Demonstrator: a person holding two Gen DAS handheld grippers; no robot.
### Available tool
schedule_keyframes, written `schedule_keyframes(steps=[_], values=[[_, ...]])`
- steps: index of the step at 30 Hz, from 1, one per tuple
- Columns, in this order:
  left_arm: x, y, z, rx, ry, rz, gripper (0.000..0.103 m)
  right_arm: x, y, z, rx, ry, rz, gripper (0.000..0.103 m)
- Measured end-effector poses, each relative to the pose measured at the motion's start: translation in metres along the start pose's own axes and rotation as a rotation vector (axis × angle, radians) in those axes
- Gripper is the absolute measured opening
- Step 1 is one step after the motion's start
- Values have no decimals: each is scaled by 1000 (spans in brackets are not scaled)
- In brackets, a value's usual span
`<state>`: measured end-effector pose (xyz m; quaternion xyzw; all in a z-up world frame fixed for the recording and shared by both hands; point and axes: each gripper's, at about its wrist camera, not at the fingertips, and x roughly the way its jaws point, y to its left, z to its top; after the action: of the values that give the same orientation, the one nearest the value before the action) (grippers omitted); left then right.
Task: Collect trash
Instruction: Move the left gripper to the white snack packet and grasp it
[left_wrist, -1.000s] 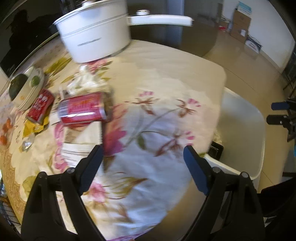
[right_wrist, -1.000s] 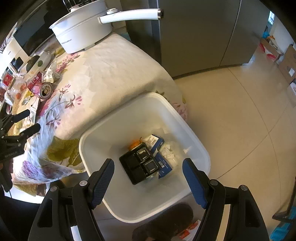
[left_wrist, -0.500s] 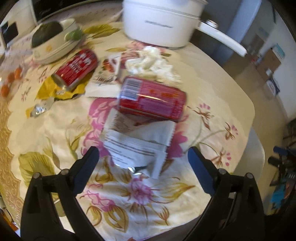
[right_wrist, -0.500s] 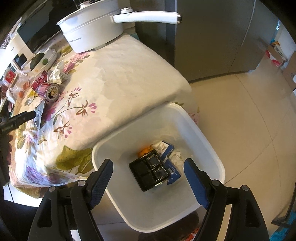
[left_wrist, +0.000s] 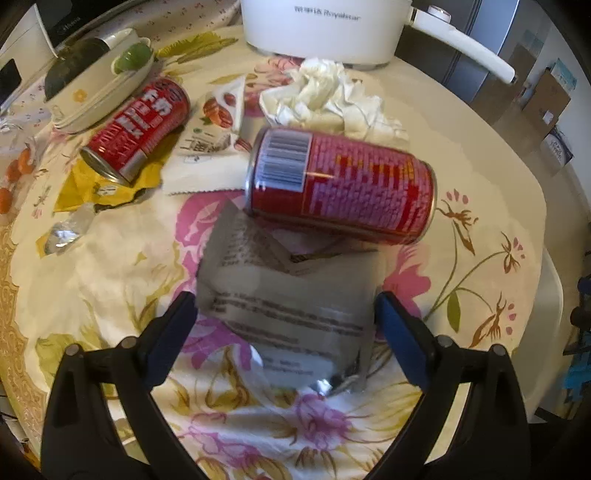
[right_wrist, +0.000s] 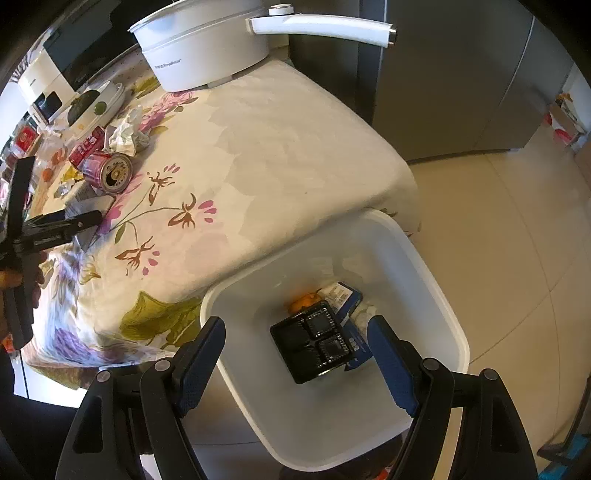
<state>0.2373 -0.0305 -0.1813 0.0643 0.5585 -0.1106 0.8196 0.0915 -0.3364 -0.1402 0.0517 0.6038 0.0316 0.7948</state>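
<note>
Left gripper closed in on the paper trash while the right waited over the bin.

Over the last second the left gripper (left_wrist: 282, 317) had swung from the surface's (left_wrist: 461, 122) edge to the litter pile and came in low, jaws wide and empty, straddling the crumpled printed paper (left_wrist: 284, 295) just in front of the lying red can (left_wrist: 341, 184); that paper looked like the next pick. The right gripper (right_wrist: 295, 350), also wide and empty, hung above the white bin (right_wrist: 424, 266), which already held a black tray (right_wrist: 317, 339) and a blue box (right_wrist: 343, 295). The white pot (left_wrist: 321, 29) read "Royalstar". The can showed a barcode and blurred pink text; the second red can (left_wrist: 138, 123) bore white characters I could not read.
</note>
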Motion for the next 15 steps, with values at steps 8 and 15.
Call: schedule_keyframes(steps=[8,15], values=[[3,-1,8,14,-27,-20,79,1,7,7,1,-6,7,81],[-12,4,8,13,-25,-68,41,3,18,16,3,-10,10,81]])
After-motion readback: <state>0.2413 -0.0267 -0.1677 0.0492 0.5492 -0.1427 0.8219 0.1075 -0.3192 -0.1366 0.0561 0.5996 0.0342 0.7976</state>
